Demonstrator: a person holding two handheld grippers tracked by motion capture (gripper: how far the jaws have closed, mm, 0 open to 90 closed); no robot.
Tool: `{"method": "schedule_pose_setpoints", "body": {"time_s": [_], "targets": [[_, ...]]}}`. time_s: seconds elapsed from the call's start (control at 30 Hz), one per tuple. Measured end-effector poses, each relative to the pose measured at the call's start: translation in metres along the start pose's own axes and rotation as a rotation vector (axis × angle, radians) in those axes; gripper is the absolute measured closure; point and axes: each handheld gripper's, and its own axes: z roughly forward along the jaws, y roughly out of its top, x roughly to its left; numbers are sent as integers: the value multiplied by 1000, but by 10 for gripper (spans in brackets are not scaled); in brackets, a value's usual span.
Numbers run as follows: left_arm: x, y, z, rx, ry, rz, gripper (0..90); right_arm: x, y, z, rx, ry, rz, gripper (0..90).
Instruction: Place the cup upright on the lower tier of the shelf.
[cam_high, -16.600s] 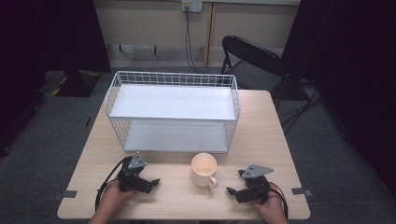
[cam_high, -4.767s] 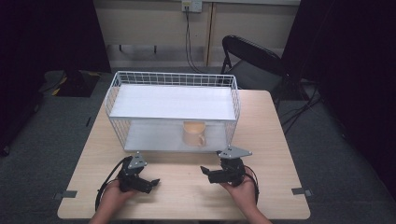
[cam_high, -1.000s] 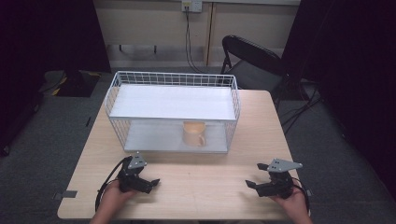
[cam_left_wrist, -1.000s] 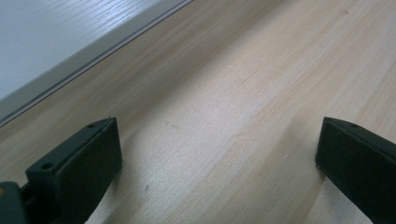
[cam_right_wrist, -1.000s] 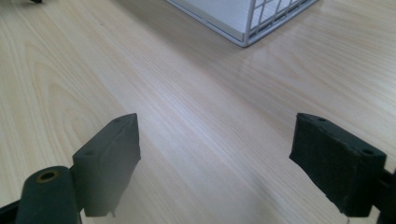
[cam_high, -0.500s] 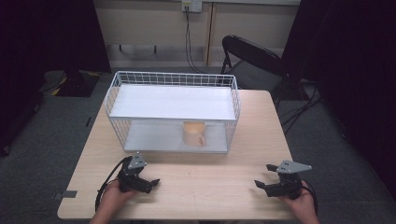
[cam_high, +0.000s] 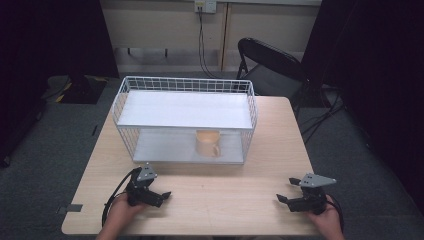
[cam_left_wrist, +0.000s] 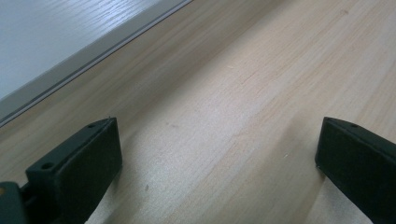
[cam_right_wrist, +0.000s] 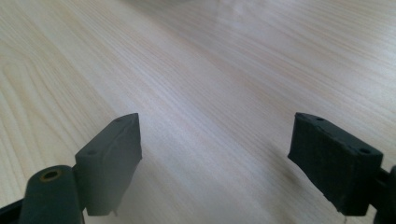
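A tan mug stands upright on the lower shelf of the white wire rack, toward its right side, handle facing the front. My left gripper rests open on the wooden table near the front left, held in a hand. At the front right my right gripper lies open on the table, far from the mug. In the left gripper view the gripper has only bare wood between its jaws. The right gripper likewise has bare wood between its jaws.
The rack's white top shelf covers the mug from above. A black chair stands behind the table at the back right. Cables trail from the left gripper. The rack's base edge shows at the upper left.
My right gripper has drawn back from the rack to the table's front right corner, leaving the mug on the lower shelf. The left gripper has stayed put.
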Motion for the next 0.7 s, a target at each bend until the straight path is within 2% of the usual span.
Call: {"method": "schedule_pose_setpoints", "body": {"time_s": [0.23,0.37,0.7], "targets": [[0,0,0,0,0,0,0,-2,-2,0,12,-5,-5,165],[0,0,0,1,1,3,0,-2,-2,2,41,-14,-8,165],[0,0,0,1,1,4,0,-4,-2,4,60,-3,-2,157]]}}
